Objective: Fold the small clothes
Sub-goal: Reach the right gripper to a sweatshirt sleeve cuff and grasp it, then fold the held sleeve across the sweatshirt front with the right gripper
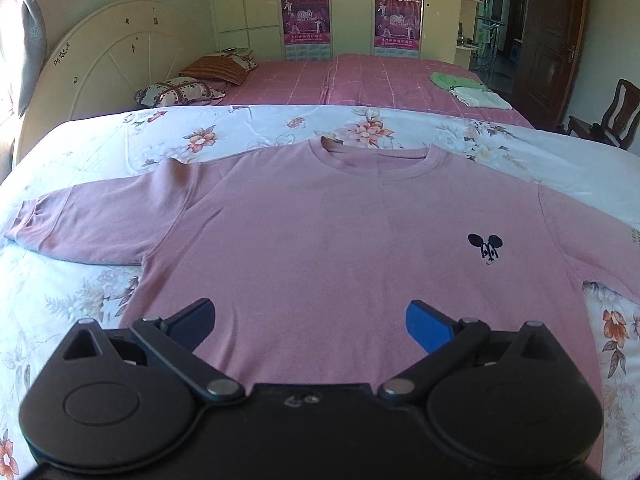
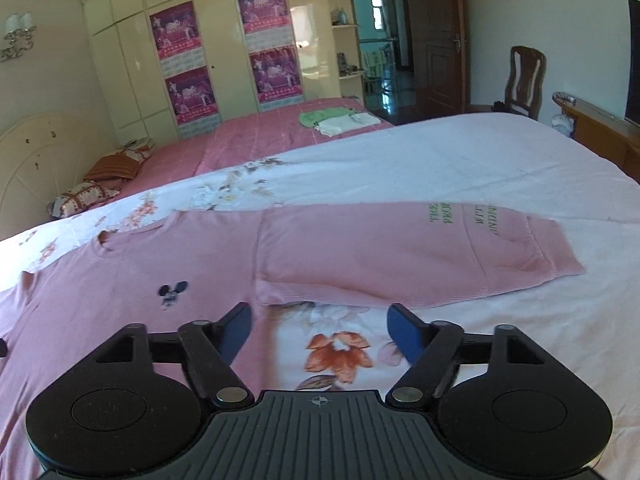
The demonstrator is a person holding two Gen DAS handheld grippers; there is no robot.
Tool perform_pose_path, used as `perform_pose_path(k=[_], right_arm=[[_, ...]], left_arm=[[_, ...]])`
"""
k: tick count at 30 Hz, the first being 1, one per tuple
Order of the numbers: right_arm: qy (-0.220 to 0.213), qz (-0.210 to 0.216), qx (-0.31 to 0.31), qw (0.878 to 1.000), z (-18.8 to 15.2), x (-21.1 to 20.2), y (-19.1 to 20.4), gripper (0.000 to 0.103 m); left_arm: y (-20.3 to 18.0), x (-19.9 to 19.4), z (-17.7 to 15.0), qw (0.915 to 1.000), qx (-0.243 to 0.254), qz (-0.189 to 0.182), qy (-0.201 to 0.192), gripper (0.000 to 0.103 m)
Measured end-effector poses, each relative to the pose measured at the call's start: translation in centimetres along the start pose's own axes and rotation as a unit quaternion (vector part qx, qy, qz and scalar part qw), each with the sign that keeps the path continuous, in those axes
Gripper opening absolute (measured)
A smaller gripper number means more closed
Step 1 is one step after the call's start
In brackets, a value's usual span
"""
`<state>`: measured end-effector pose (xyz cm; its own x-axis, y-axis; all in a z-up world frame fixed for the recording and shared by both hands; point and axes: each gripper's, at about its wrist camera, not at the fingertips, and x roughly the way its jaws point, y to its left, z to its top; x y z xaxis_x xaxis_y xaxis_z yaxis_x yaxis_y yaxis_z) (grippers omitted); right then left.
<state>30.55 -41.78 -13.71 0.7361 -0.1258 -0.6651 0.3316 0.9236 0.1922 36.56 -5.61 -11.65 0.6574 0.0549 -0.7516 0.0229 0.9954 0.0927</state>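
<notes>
1. I am hovering my left hand-held gripper (image 1: 310, 322), spread wide and empty, over the hem of the pink long-sleeved cotton sweatshirt (image 1: 320, 240) lying flat on the floral bedspread (image 1: 240, 128).
2. I am holding my right hand-held gripper (image 2: 320, 330) equally wide and empty near the right sleeve (image 2: 400, 248); pinching at the cuff should fold it cleanly.

Cream wardrobe (image 1: 352, 8) behind bed (image 1: 380, 80); wooden door (image 2: 440, 40).

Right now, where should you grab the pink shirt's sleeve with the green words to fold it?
Take the cuff end of the sleeve on the pink shirt, coming with the open right tool from the near side. The sleeve lies flat and stretched outward on the floral sheet, so its free end probably lifts most easily.
</notes>
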Motion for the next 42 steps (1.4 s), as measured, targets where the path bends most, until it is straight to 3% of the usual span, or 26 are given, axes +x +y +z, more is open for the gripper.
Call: perform_pose_path(k=[8, 10, 18, 19, 20, 21, 24, 26, 27, 31, 35, 42], right_arm=[[0.034, -0.072, 0.077, 0.994, 0.6, 4.5, -11.0, 0.072], [0.037, -0.08, 0.102, 0.991, 0.8, 4.9, -13.3, 0.064], [0.033, -0.107, 0.172, 0.979, 1.8, 5.4, -18.4, 0.061], [0.034, -0.109, 0.178, 0.977, 1.9, 5.7, -18.7, 0.057], [0.035, -0.113, 0.184, 0.976, 2.0, 5.8, -19.1, 0.045], [0.036, -0.117, 0.192, 0.974, 2.1, 6.2, -19.6, 0.039], [0.027, -0.113, 0.207, 0.971, 2.4, 6.2, -20.4, 0.029], [0.024, -0.104, 0.215, 0.971, 2.6, 6.1, -20.6, 0.016], [0.021, -0.1, 0.218, 0.971, 2.6, 6.0, -20.4, 0.012], [-0.005, -0.093, 0.193, 0.977, 3.8, 6.0, -18.3, 0.01], [-0.033, -0.06, 0.146, 0.987, 5.9, 5.3, -14.2, 0.01], [-0.055, 0.067, 0.041, 0.995, 8.8, 5.2, -0.8, 0.009]], left_arm=[[-3.7, 3.7, 0.9, 0.9997, 0.013, 0.0, 0.022, 0.094], [-4.2, 4.3, 1.1, 0.9996, 0.014, -0.003, 0.025, 0.092], [-5.1, 5.7, 2.1, 0.9994, -0.005, -0.018, 0.029, 0.087], [-5.0, 5.7, 2.1, 0.9993, -0.008, -0.02, 0.03, 0.086], [-4.9, 5.8, 2.2, 0.9993, -0.011, -0.02, 0.03, 0.086], [-4.9, 5.9, 2.2, 0.9993, -0.01, -0.019, 0.032, 0.085], [-4.8, 6.1, 2.3, 0.9993, -0.006, -0.014, 0.035, 0.083], [-4.6, 6.2, 2.4, 0.9992, -0.006, -0.016, 0.036, 0.08], [-4.5, 6.2, 2.4, 0.9991, -0.007, -0.021, 0.035, 0.078], [-3.6, 6.4, 2.5, 0.9977, -0.015, -0.055, 0.037, 0.072], [-2.9, 6.2, 2.7, 0.9979, -0.013, -0.055, 0.033, 0.071], [0.2, 5.4, 3.2, 0.9981, -0.026, -0.051, 0.021, 0.071]])
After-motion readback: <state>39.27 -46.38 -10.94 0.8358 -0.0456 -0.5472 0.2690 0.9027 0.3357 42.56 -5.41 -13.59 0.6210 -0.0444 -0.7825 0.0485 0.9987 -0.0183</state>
